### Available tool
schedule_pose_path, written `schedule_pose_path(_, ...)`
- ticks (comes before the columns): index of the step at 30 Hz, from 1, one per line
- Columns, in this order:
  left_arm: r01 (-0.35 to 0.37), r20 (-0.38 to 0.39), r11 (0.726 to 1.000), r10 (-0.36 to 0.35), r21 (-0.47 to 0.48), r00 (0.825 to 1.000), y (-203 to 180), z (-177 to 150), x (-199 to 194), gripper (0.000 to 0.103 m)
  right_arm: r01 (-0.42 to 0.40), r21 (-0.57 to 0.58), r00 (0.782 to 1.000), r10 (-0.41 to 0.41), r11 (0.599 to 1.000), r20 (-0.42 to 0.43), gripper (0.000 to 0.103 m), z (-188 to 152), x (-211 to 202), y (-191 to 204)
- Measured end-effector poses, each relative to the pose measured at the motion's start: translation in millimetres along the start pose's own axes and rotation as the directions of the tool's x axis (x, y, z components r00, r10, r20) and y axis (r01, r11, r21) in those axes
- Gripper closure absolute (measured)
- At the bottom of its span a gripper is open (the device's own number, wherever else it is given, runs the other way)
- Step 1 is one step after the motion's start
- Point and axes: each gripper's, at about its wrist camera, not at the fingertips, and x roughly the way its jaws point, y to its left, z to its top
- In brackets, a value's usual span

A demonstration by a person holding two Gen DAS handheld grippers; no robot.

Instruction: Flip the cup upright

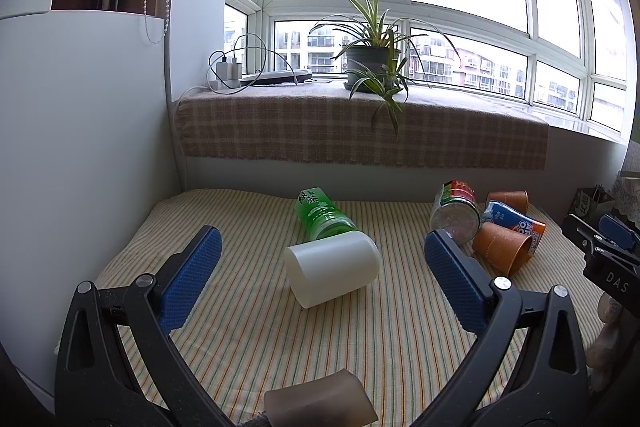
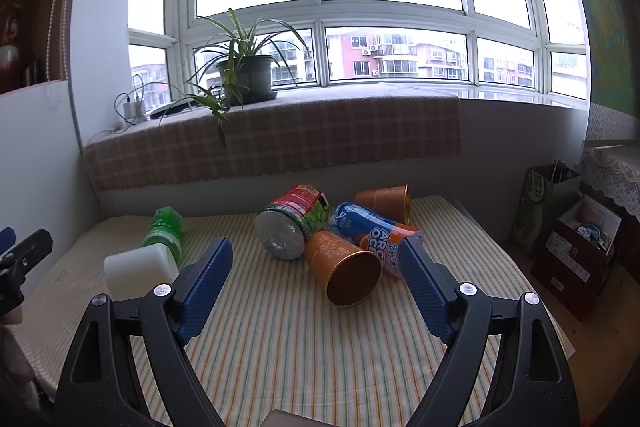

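Far orange cup [image 2: 383, 201] half-hidden behind blue bottle [image 2: 370, 229]

The white cup [image 1: 334, 269] looks like matt, translucent plastic, smooth-sided. The orange cup [image 2: 345, 269] at its 3 o'clock has a satin patterned outside and a glossy dark inside. The green bottle [image 1: 322, 214] is shiny clear plastic. The striped tablecloth [image 1: 280, 327] is woven cloth. The gripper pads [image 1: 192, 277] are blue, finely dimpled rubber on matt black frames.

Orange cup [image 2: 345, 266], on its side, open mouth toward camera, striped cloth
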Motion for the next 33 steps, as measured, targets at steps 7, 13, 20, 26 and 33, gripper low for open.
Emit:
schedule_pose_path(7,0.000,0.002,1.000,0.000,0.002,1.000,-3.2,0.9,-1.6,0.000,0.000,0.000,1.000,0.000,1.000,0.000,0.018,-0.1,0.1,0.0)
schedule_pose_path(13,0.001,0.002,1.000,-0.001,0.003,1.000,-3.4,0.6,-1.6,0.000,-0.002,-0.008,1.000,0.002,1.000,-0.002,0.018,0.0,0.7,2.2)
schedule_pose_path(20,0.001,0.001,1.000,-0.001,-0.002,1.000,-3.2,-0.1,-1.6,0.000,-0.003,-0.011,1.000,0.003,1.000,-0.005,0.018,1.3,2.3,3.8)
schedule_pose_path(26,0.006,-0.003,1.000,-0.006,-0.006,1.000,-2.3,-1.6,0.4,0.000,0.001,-0.011,1.000,-0.001,1.000,-0.006,0.018,2.9,3.7,5.5)
schedule_pose_path(33,0.002,-0.008,1.000,-0.002,-0.017,1.000,4.3,-5.0,4.2,0.000,0.000,-0.029,1.000,0.000,1.000,-0.001,0.018,4.3,5.1,10.7)
